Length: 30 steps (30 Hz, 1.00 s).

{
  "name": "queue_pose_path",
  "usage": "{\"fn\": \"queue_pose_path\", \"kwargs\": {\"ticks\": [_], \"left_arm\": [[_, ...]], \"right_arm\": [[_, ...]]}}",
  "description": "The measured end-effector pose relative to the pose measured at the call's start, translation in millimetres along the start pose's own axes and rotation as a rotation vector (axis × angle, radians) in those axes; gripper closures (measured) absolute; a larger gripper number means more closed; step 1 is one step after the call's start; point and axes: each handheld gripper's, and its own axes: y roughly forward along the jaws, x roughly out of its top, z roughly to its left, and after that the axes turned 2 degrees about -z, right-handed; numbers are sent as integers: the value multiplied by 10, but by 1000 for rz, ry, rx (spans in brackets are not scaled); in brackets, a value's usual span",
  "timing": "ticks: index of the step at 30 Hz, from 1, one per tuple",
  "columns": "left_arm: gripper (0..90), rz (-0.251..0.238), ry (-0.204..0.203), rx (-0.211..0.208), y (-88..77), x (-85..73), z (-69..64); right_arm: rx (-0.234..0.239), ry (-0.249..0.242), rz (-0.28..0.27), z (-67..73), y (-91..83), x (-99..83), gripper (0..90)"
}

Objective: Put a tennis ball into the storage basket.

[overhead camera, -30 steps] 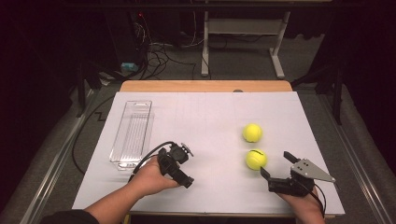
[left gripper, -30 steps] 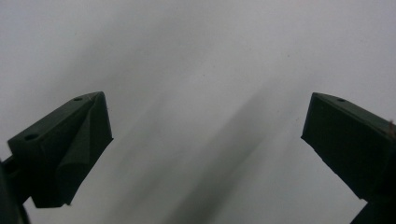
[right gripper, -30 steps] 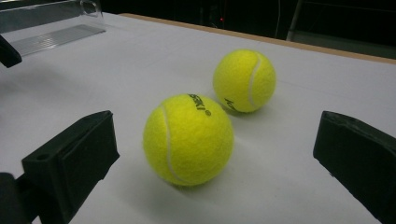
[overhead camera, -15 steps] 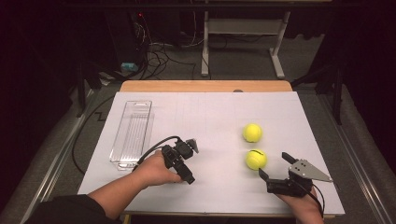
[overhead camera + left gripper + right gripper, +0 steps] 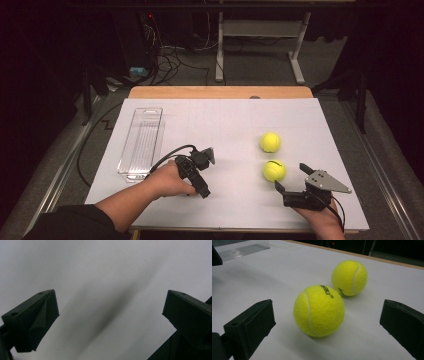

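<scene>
I've got the right gripper (image 5: 327, 322) spread wide, lined up on the near fuzzy yellow tennis ball (image 5: 319, 310) for straddling; left gripper (image 5: 107, 312) spread too, idle.

Yellow tennis balls (image 5: 319, 311), white table (image 5: 220, 125)

The white table (image 5: 220, 125) was brightly lit, its surroundings dark. The high view was soft; a blurred diagonal shadow crossed the left gripper view.
</scene>
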Motion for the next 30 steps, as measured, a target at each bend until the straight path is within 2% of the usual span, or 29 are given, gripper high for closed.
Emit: {"fn": "queue_pose_path", "kwargs": {"ticks": [1,3,8,9,10,11,12,16,20,21,27,30], "left_arm": [[9,-3,0,-5,-6,-1,5],[9,-6,-2,-8,-12,-2,9],[9,-8,-4,-9,-38,7,11],[9,-8,-4,-9,-38,7,11],[9,-7,-2,-9,-43,10,10],[9,-7,-3,-10,-47,12,8],[9,-10,-3,-9,-51,14,5],[9,-7,3,-2,-76,23,-5],[9,-5,4,-2,-80,27,-5],[8,-5,3,-2,-78,29,-6],[9,-12,-1,-8,-93,31,-3],[8,-23,-3,-11,-123,31,1]], "right_arm": [[0,3,21,6,35,21,0],[3,4,29,7,50,28,0],[10,6,131,6,254,62,43],[10,6,131,6,254,62,43],[23,-1,173,16,333,68,65],[23,-1,173,16,333,68,65],[28,-6,216,27,422,60,86],[34,-14,264,38,521,47,157],[39,-10,263,37,537,61,211],[31,-13,262,32,543,59,264],[35,-5,259,30,544,72,274],[43,-17,231,60,535,96,275]]}}
